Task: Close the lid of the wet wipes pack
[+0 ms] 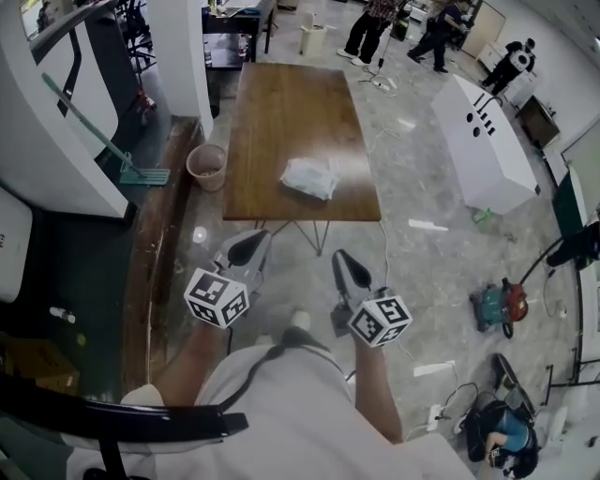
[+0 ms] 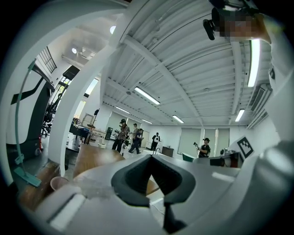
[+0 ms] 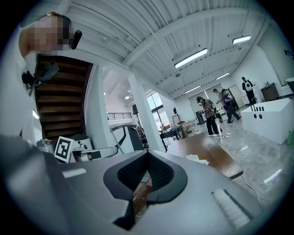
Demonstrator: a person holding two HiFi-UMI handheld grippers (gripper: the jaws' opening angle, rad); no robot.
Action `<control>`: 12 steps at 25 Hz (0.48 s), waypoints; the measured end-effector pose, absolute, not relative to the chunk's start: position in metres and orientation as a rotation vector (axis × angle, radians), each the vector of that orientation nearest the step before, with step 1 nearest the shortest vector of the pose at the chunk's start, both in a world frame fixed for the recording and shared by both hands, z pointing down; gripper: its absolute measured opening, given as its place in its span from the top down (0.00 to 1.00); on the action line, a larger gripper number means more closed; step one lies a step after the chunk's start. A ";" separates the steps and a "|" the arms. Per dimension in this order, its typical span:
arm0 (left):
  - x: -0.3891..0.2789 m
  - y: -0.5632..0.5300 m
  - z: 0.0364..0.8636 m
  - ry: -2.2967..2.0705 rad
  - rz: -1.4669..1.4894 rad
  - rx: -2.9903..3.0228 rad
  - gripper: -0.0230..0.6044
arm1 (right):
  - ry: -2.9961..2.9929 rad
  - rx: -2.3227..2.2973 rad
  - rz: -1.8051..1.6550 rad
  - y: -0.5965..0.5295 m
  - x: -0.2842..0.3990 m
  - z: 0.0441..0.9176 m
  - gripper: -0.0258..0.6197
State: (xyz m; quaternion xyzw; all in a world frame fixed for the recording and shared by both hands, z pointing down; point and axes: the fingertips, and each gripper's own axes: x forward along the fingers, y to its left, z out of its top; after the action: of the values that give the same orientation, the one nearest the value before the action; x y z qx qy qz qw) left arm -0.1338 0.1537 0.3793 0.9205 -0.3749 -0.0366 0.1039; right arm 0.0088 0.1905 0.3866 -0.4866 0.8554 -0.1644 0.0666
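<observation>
Near the front edge of the wooden tabletop [image 1: 291,103], a little right of its middle, lies the wet wipes pack [image 1: 309,177], a pale, slightly crumpled packet resting flat on the wood. It is too small in the head view for me to tell whether its lid is raised or down. The right gripper view shows the same pack only as a white patch [image 3: 198,159] close to that front edge, with no more detail.

I have both grippers short of the tabletop, over the floor and close to the person's body, pointing level toward the front edge. My left gripper [image 1: 246,246] sits off the front left corner. My right gripper [image 1: 349,267] sits off the front edge nearer the right corner. Each is well apart from the pack and touches nothing. The marker cubes [image 1: 217,297] [image 1: 380,319] ride behind the jaws, above the forearms.

Jaw state: in the left gripper view the dark pads of the left gripper [image 2: 149,158] meet at their tips, clenched, with nothing between them. In the right gripper view the pads of the right gripper [image 3: 147,153] are likewise pressed together on nothing.

Surroundings: a pink bucket [image 1: 207,166] stands on the floor just beside the tabletop's left edge, toward the front corner. A long white cabinet [image 1: 487,141] lies well off the right edge. Several people [image 1: 370,28] stand beyond the far edge.
</observation>
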 end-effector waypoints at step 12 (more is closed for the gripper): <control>-0.133 0.108 0.388 -1.191 -0.070 2.687 0.96 | 2.642 -1.382 -0.504 0.136 0.004 0.390 0.95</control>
State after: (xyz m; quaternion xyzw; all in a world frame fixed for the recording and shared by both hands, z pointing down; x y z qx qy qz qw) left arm -0.1332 0.1082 0.3885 0.9093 -0.4030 -0.0238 0.1009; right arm 0.0039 0.1361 0.3904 -0.4563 0.8722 -0.1663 0.0588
